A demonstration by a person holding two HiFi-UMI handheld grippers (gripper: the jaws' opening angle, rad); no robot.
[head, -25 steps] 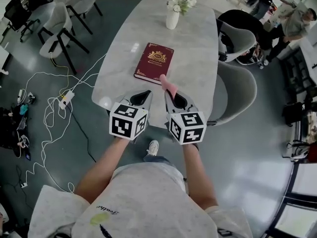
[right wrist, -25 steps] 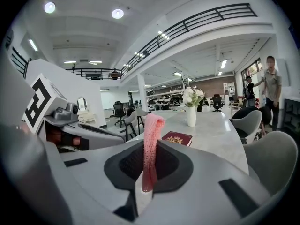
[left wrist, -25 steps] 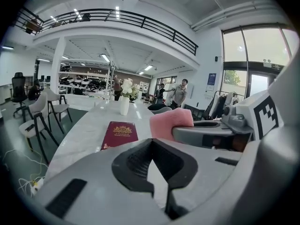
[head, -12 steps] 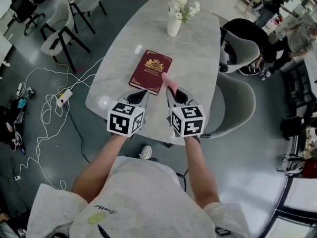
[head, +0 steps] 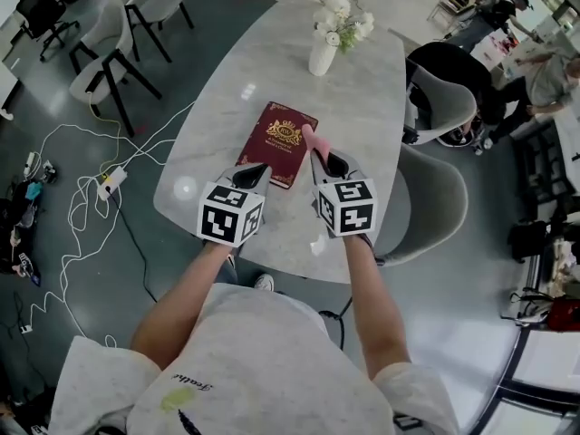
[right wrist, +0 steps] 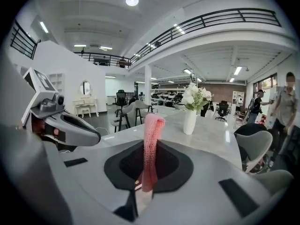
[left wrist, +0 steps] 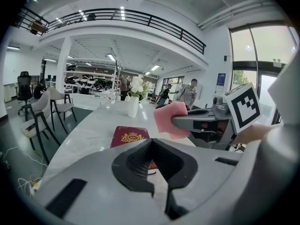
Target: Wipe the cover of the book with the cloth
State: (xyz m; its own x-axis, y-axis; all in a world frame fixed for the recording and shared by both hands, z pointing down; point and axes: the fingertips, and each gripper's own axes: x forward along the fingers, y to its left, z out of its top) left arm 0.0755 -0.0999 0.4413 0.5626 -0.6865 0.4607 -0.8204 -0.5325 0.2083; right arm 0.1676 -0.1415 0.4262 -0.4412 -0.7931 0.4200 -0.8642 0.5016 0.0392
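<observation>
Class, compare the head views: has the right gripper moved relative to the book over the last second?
Yes. The right gripper with its pink cloth has gone forward along the right edge of the book, toward the vase.

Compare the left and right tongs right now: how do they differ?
The right tongs are clamped on the pink cloth; the left tongs are shut on nothing. The right tongs reach farther forward, by the right edge of the book; the left tongs stop at its near edge. Both point toward the book, side by side.
</observation>
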